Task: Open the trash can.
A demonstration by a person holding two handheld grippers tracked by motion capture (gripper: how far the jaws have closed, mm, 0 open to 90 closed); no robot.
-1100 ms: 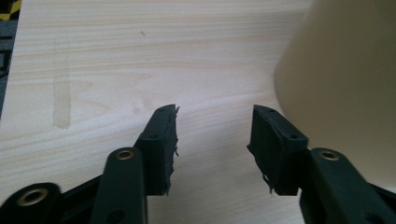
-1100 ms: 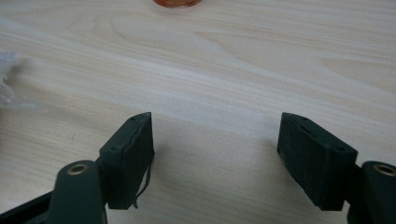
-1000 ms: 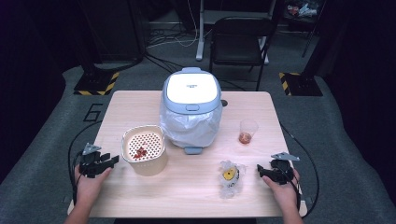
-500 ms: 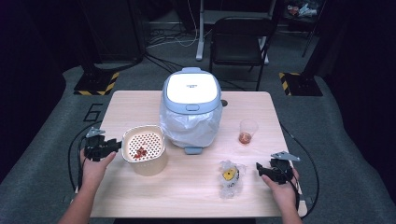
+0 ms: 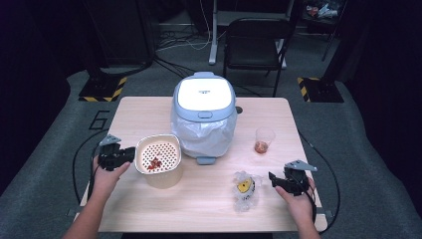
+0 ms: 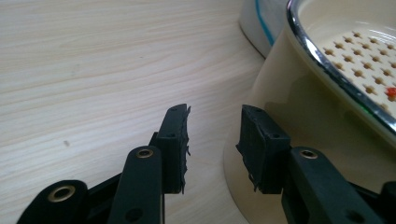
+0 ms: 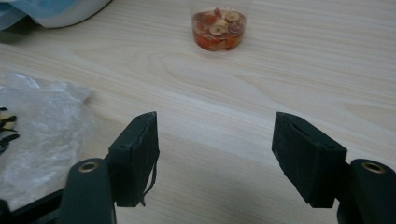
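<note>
Since the earlier frames the left gripper (image 5: 119,157) has slid in from the table's left edge toward the cream strainer pot (image 5: 159,159) and now sits at its 9 o'clock, almost on the wall; its jaws have just been closing, and the left gripper view shows them part open with nothing between them, the pot wall (image 6: 299,107) just off the right-hand jaw. Probably lining up to pinch the rim or wall, so the approach is low and side-on. Right gripper (image 5: 278,180) hasn't shifted, parked at 4 o'clock of the table (image 5: 149,112), jaws wide apart and empty over bare wood, crumpled plastic wrap (image 5: 245,191) at its 9 o'clock, small cup (image 5: 263,141) of red bits at 12. Rice cooker (image 5: 204,117) stands mid-table, lid down, plastic bag around its body. Red pieces (image 5: 155,163) lie on the perforated insert; can't tell what they are. Yellow item inside the wrap is unclear. The pot is cut off in the left gripper view.
</note>
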